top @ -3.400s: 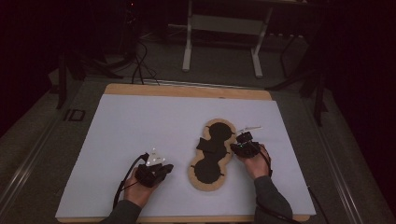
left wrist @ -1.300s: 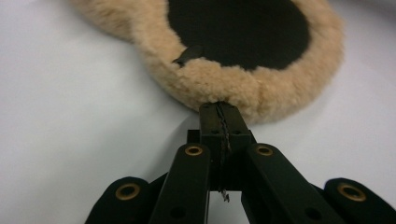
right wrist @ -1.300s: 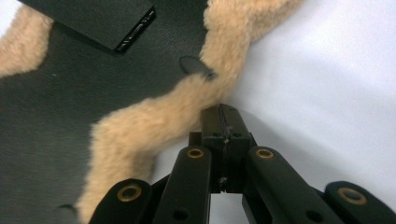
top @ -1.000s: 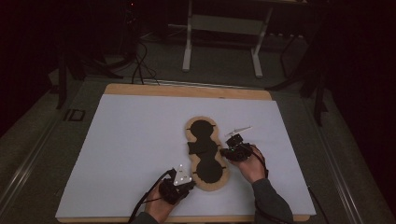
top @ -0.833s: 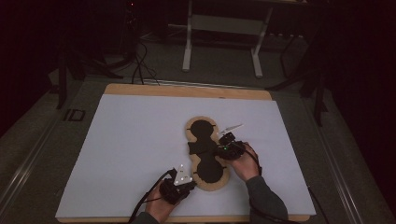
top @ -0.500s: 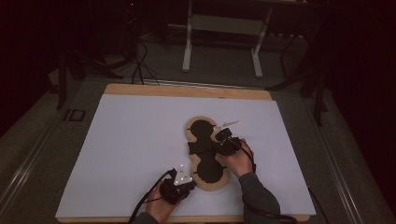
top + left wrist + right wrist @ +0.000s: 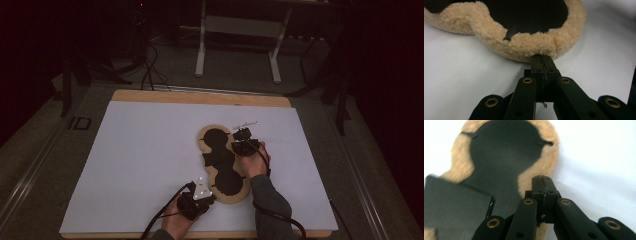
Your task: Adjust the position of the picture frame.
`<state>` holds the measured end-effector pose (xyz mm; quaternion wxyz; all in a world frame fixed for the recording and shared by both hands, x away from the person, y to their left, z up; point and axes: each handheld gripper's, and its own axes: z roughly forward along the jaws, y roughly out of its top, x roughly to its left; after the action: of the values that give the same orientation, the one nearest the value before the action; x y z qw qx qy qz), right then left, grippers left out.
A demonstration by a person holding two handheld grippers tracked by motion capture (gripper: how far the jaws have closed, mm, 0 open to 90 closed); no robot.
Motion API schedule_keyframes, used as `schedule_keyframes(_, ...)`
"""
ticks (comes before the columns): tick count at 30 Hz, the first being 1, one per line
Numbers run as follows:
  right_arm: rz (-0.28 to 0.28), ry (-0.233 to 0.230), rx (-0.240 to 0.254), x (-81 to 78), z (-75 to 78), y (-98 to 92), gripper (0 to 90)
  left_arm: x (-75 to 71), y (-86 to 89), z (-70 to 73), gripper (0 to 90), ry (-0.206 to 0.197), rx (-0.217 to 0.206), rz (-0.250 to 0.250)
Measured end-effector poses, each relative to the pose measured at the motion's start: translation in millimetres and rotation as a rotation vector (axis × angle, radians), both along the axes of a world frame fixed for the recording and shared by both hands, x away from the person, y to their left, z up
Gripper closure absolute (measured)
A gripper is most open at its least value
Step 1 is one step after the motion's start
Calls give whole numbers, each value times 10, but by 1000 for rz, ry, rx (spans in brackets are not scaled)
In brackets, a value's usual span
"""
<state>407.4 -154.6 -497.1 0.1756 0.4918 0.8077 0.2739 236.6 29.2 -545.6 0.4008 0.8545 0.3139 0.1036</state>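
One item in hand: a fleece pad (image 7: 223, 161), lying flat on the white sheet (image 7: 145, 150) just right of the table's middle, nearer the near edge than the far one.

Change since the earliest picture: the pad lay farther right and slanted; it now sits farther left and runs more nearly near-to-far. The left gripper (image 7: 206, 198), then well left of the pad, has come right to its near end. Over the last second the right gripper (image 7: 240, 141) has moved left onto the pad's right rim, at the waist; the left one has kept its place.

Shape: three rounded lobes in a row, pinched at two waists, like a peanut with an extra bulb.

Materials: a curly tan pile, thick and soft, forms the border; the centre is a smooth matt black fabric with a fine weave. A short black tab (image 7: 510, 33) sticks out at the seam by the near lobe. A square black flap (image 7: 454, 201) lies over the middle waist.

Tongs: the left gripper's jaws are together, their tips buried in the tan border of the near lobe. The right gripper's jaws are likewise together, over the fleece rim; whether any pile is pinched between them I cannot tell.

Support: a wooden-edged table (image 7: 200, 96).
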Motion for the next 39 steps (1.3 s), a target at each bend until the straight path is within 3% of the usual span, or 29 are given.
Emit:
schedule_keyframes(6, -65, 3, 32, 51, -96, -97, 900, -7, 5, -7, 900, -10, -1, -3)
schedule_keyframes(12, -76, 55, 104, 104, -142, -115, 900, -15, 6, -14, 900, -19, -3, -5)
schedule_keyframes(20, -56, 64, 108, 113, -142, -32, 900, -60, -14, -14, 900, -32, 7, -26)
schedule_keyframes(25, -21, 77, 126, 121, -146, 73, 900, -94, -50, -16, 900, -32, 5, -55)
schedule_keyframes(29, 26, 91, 152, 113, -154, 224, 900, -98, -72, -17, 900, -17, -5, -109)
schedule_keyframes(30, 70, 91, 147, 100, -158, 334, 900, -109, -85, -17, 900, -19, -5, -115)
schedule_keyframes(33, 95, 83, 119, 80, -150, 431, 900, -120, -103, -16, 900, -22, -2, -126)
schedule_keyframes(39, 155, 110, 173, 45, -173, 548, 900, -151, -155, -18, 900, -30, 0, -152)
